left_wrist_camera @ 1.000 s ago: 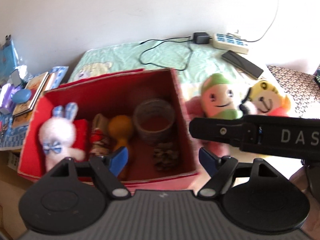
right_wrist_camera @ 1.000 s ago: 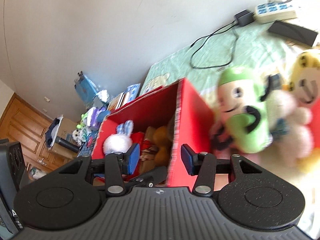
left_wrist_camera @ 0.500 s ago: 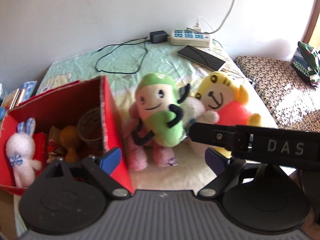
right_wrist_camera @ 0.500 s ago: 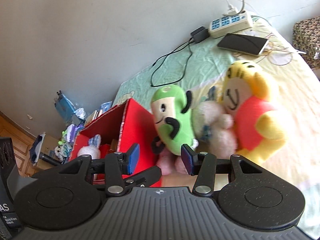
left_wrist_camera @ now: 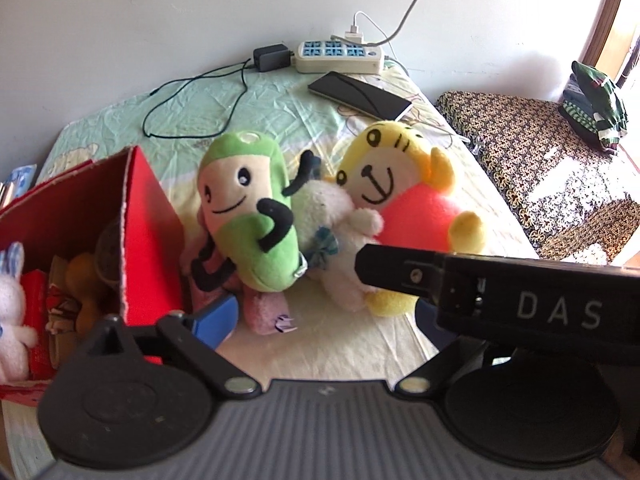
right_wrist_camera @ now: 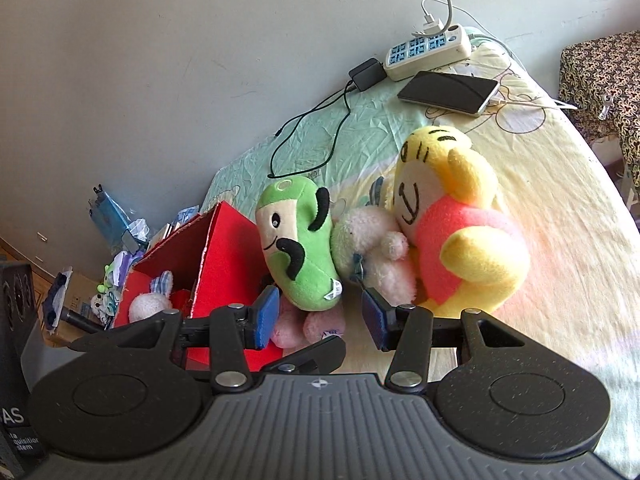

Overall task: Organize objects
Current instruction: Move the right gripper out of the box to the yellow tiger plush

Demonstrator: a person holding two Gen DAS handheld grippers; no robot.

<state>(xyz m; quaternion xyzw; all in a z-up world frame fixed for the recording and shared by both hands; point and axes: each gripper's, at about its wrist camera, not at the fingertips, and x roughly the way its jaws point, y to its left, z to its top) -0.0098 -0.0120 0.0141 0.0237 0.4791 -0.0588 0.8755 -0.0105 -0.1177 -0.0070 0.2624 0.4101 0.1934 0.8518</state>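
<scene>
Right tongs [right_wrist_camera: 318,316] gape, empty — left tongs' [left_wrist_camera: 320,316] spread seems wide too — before the green plush [right_wrist_camera: 298,242], lying lengthwise, head toward the wall.

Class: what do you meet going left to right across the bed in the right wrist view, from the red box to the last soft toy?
red box → green plush → white plush → yellow plush

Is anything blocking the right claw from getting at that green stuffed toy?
Nothing visible. The right gripper is open, its jaws spread just below the green plush, with only the pink plush lying under it. The red box stands beside, to the left.
</scene>
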